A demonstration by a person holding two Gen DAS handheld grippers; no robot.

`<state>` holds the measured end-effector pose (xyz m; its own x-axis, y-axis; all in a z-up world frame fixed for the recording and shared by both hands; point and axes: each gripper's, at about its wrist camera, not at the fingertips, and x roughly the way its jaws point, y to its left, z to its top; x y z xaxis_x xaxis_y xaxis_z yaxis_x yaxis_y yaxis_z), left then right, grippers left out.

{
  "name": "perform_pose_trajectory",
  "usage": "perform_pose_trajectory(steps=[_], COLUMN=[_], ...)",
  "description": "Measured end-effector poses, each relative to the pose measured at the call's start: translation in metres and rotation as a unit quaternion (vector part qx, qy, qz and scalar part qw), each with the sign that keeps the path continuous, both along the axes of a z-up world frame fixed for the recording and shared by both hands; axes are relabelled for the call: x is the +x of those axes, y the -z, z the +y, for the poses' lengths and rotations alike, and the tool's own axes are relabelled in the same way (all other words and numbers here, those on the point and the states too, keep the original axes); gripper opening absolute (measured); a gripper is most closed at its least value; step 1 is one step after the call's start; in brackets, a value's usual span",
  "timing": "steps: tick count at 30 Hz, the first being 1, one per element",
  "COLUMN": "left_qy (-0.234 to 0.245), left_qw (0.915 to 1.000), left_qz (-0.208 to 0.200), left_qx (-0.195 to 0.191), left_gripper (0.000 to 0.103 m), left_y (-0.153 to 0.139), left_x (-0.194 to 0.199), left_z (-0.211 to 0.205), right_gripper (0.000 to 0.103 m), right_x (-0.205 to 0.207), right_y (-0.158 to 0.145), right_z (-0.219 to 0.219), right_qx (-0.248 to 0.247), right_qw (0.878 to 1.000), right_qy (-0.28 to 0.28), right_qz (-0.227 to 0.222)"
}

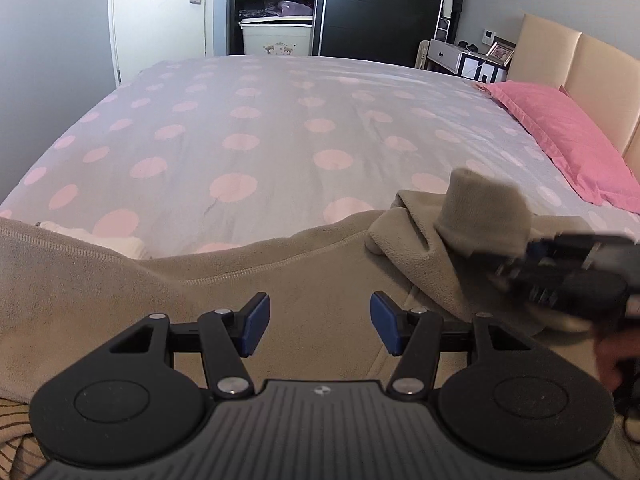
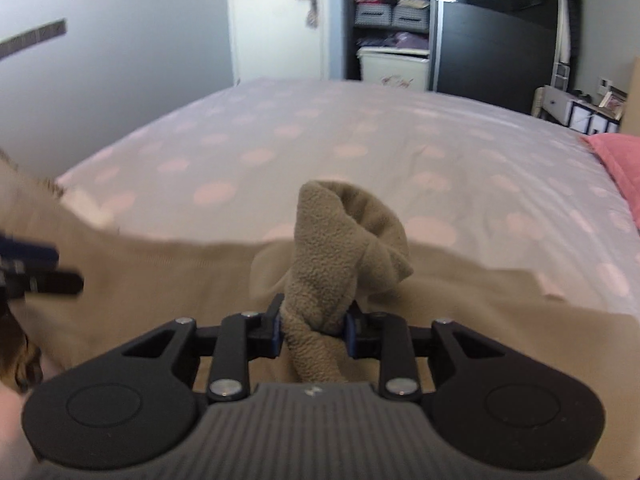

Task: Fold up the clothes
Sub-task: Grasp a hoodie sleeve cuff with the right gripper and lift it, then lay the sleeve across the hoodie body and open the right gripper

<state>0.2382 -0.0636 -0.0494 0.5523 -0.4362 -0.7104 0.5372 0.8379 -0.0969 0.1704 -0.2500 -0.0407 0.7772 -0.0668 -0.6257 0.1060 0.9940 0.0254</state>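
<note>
A beige fleece garment [image 1: 200, 288] lies spread across the near part of the bed [image 1: 280, 120]. My left gripper [image 1: 320, 328] hovers just above the fleece, open, with nothing between its blue pads. At the right in the left wrist view, my right gripper [image 1: 508, 260] appears blurred and holds up a sleeve [image 1: 484, 212]. In the right wrist view my right gripper [image 2: 312, 330] is shut on the bunched sleeve [image 2: 340, 232], whose cuff stands up above the jaws. The garment's body [image 2: 160, 280] lies under it, and my left gripper [image 2: 36, 268] shows at the left edge.
The bed has a grey cover with pink dots. A pink pillow [image 1: 560, 136] lies against a beige headboard [image 1: 580, 60] at the right. Beyond the bed stand a dark wardrobe [image 1: 380, 8], a white bin [image 1: 276, 38], a white door [image 1: 160, 8] and a nightstand [image 1: 452, 54].
</note>
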Motion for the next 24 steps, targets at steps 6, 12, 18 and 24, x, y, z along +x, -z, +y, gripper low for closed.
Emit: perform_pose_trajectory(steps=[6, 12, 18, 24], left_qy=[0.018, 0.057, 0.066, 0.059], left_qw=[0.9991, 0.9944, 0.9933, 0.9929], left_qz=[0.018, 0.038, 0.071, 0.101], left_qx=[-0.034, -0.081, -0.064, -0.021], left_gripper=[0.054, 0.055, 0.053, 0.007], left_y=[0.000, -0.007, 0.015, 0.051], left_x=[-0.002, -0.010, -0.008, 0.015], left_z=[-0.016, -0.043, -0.085, -0.110], right_gripper=[0.063, 0.069, 0.045, 0.033], right_x=[-0.023, -0.089, -0.145, -0.197], right_y=[0.014, -0.014, -0.011, -0.006], right_z=[0.011, -0.009, -0.074, -0.167], right_qx=[0.008, 0.005, -0.057, -0.056], right_qw=[0.998, 0.996, 0.998, 0.988], right_qy=[-0.063, -0.080, 0.003, 0.142], right_qz=[0.008, -0.034, -0.022, -0.023])
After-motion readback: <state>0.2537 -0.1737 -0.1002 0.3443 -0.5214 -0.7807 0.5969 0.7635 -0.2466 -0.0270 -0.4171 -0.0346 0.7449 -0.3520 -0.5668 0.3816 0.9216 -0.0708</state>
